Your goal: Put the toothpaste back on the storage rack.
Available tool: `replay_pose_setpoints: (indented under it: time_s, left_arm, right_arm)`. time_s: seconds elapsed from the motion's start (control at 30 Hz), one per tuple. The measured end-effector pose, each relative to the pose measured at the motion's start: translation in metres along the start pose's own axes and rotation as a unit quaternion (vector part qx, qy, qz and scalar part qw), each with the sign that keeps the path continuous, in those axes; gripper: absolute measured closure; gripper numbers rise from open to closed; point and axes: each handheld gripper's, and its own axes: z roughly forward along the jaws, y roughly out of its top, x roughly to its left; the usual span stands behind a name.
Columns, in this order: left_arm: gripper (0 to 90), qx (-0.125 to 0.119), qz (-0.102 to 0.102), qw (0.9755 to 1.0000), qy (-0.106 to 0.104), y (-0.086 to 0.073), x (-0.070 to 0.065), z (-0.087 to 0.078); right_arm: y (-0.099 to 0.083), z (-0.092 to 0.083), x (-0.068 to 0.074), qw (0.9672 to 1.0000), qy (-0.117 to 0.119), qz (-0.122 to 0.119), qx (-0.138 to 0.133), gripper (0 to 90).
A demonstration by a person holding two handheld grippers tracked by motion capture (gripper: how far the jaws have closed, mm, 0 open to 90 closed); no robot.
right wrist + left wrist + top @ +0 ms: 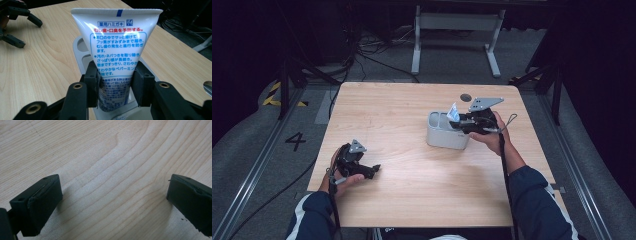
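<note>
Tube: white toothpaste tube point(117, 47), blue and red Japanese print, flat crimped end up (blue mark on the crimp).
Where: over the grey holder point(446, 131), right of table point(412, 200) centre.
Right gripper point(115, 86): clenched on the tube's lower body.
Left gripper point(113, 197): jaws apart, nothing between, over bare wood.

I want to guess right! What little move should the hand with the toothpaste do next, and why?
Probably lower it a little. The right gripper is shut on the toothpaste tube, which stands upright over a slot of the white holder, so easing it down would seat it there.
</note>
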Motion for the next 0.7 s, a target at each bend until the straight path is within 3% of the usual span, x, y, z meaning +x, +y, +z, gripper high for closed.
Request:
replay_pose_setpoints:
  time_s: [0.7]
  left_arm:
    - [0.4,0.002,-0.003,1.0000,-0.001,-0.0001,-0.0004,-0.0001]
  right_arm:
    - [0.0040,-0.0045,0.0034,0.9999,0.004,-0.004,-0.010,62.4]
